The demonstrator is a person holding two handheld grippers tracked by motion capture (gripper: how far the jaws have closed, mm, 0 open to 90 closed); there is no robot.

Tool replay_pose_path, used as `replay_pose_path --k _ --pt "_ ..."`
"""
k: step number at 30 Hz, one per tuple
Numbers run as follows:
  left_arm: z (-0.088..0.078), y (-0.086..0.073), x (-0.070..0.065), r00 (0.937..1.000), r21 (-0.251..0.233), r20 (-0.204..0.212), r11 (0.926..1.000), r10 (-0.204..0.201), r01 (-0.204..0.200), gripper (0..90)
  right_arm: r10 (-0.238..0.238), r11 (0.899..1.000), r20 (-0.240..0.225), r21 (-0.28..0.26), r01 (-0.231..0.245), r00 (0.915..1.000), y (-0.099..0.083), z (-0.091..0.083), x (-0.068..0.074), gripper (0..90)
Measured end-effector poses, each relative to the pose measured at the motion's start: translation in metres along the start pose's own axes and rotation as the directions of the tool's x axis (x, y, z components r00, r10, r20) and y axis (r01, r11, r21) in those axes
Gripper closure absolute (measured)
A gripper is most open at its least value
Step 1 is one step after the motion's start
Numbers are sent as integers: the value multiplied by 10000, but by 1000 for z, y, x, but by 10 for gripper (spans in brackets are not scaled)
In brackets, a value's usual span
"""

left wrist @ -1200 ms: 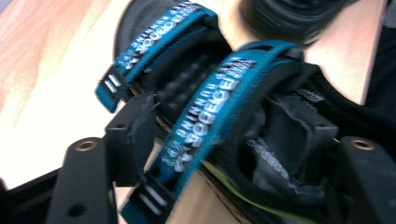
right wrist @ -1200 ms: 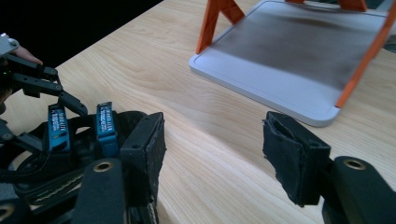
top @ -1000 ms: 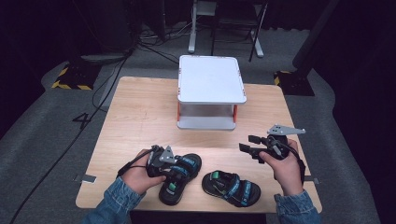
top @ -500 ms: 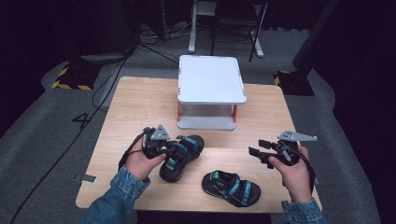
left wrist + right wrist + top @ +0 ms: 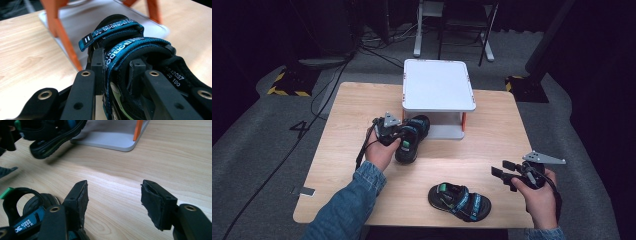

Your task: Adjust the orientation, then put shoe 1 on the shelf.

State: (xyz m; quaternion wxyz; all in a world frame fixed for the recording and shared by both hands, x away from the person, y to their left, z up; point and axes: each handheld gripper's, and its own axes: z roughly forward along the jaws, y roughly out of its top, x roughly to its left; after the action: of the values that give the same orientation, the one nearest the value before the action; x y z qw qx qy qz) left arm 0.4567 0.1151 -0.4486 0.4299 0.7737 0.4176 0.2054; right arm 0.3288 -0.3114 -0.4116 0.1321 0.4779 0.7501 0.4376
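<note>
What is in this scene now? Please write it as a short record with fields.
surface: wooden table
stand: white shelf with orange legs, at the table's far side
left gripper: shut on the carried sandal, its toe at the shelf's lower level
right gripper: open, holds nothing
second sandal: flat on the table, near edge

1 overhead, 2 close tongs-mounted views

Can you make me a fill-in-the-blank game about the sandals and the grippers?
1. The left gripper is shut on a ____.
2. The right gripper has its jaws ____.
3. The other sandal lies flat on the ____.
4. The white shelf has legs coloured ____.

Missing words: sandal; open; table; orange.
</note>
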Motion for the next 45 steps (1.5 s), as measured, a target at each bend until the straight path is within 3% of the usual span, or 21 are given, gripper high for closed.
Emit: replay_pose_path --k 1,3,6,7,10,11,12,14,17,19,22,26,30,33,36,37,41,45 --pt "0 0 0 10000 0 0 10000 0 0 729 0 10000 0 0 0 10000 0 0 0 393" --pt "19 -4 2 9995 -61 -293 9999 -105 103 728 34 10000 -13 38 -34 10000 -1 -1 2 393" --pt "25 -5 4 9991 -138 -209 9992 -371 369 724 -21 10000 -39 66 21 10000 -1 -1 3 393" --pt "26 -5 5 9996 -97 -141 9997 -225 224 707 -12 10000 -22 77 12 10000 -2 0 3 393" --pt "27 -7 4 9994 10 92 9994 -338 338 586 -6 9999 -15 106 6 10000 -3 0 2 393" --pt "27 -8 2 9991 245 170 9990 -376 372 488 46 9999 17 119 -46 10000 -2 1 1 393" --pt "26 -9 2 9990 148 203 9991 -396 393 434 6 10000 8 80 -6 10000 -1 1 1 393" --pt "24 -9 2 9987 57 239 9990 -444 442 399 46 9999 -33 99 -45 10000 -1 2 2 393" --pt "13 -9 2 9995 -14 -289 9999 -141 141 326 -190 9998 -57 83 191 9998 6 2 5 392" --pt "4 -7 2 9994 111 -331 9999 102 -98 316 -338 9994 -38 3 338 9994 10 1 7 392" --pt "-10 -5 0 9999 -319 -114 9994 96 -100 285 -424 9990 -97 -109 423 9991 15 0 10 392" --pt "-27 -2 -2 9998 -324 166 9994 139 -134 281 -456 9989 -211 -71 454 9987 18 6 9 391" --pt "-56 -1 -14 9948 195 909 9987 461 -481 282 -552 9985 -379 -70 550 9978 23 12 9 389" --pt "-63 -2 -17 9930 596 1071 9966 501 -568 282 -577 9983 -475 -19 576 9972 24 16 10 388" --pt "-63 -10 -22 9926 1830 1117 9808 471 -671 285 -556 9984 -526 34 559 9971 24 19 10 388" --pt "-63 -10 -22 9926 1830 1117 9808 471 -671 284 -556 9984 -526 34 559 9971 24 19 10 388" --pt "-57 -21 -20 9892 2738 1399 9583 442 -816 277 -535 9986 -575 -12 536 9969 27 20 9 387" --pt "-50 -27 -22 9886 2809 1462 9566 372 -775 271 -577 9983 -625 84 584 9964 28 24 10 385"
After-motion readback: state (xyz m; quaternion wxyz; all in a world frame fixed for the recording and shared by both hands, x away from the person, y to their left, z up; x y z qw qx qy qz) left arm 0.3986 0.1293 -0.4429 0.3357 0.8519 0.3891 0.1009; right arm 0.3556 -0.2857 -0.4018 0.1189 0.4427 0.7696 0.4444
